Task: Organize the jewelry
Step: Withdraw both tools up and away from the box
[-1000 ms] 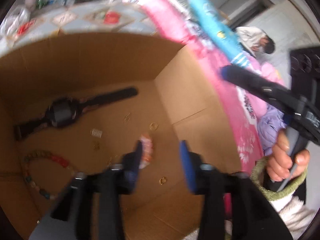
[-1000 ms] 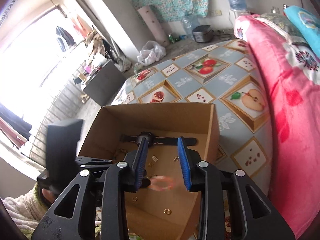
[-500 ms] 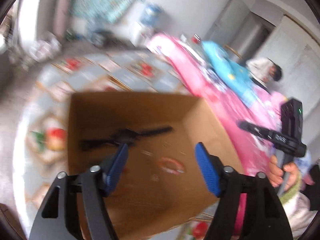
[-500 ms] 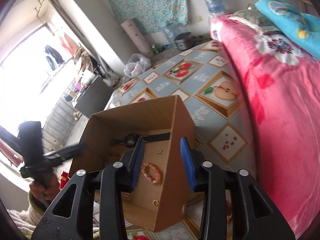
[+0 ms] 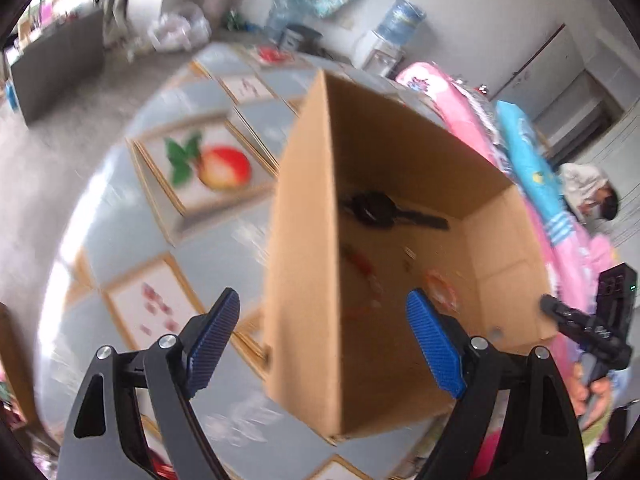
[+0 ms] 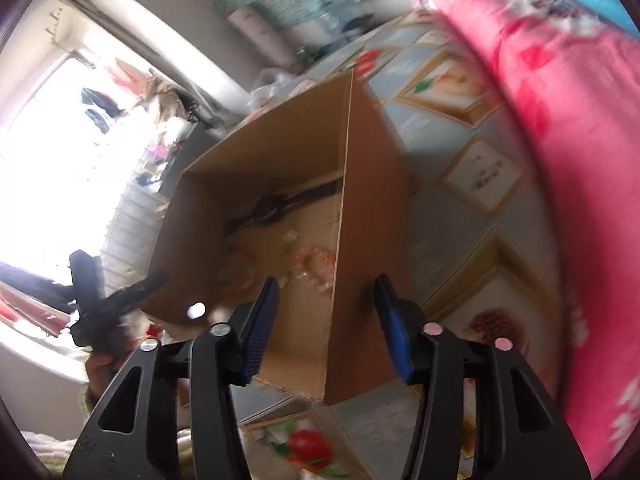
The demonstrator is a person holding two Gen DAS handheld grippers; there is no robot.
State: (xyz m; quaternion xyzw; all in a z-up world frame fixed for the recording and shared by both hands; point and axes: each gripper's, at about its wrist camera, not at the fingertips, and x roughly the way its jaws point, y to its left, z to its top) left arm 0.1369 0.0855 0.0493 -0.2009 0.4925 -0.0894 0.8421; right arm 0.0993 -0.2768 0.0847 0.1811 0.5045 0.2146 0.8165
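Fruit pictures cover the shiny floor mat (image 5: 208,184) under a brown cardboard box (image 5: 304,264). Both grippers hang above the box with nothing in them. The left gripper (image 5: 320,340) has its blue ribbed fingers (image 5: 434,344) spread wide, one on each side of the near box wall. The right gripper (image 6: 326,320) is open too, but less wide.

Down inside, past the fingertips, lies a black watch (image 5: 380,210), long and thin, stretched sideways across the far end. A round pink bead bracelet (image 6: 314,260) sits nearer, just ahead of the right fingers, so that hand looks closest to it. Another bead string (image 5: 360,264) lies left of it. Everything is blurry. Beside the box is a soft pink blanket (image 6: 560,120).
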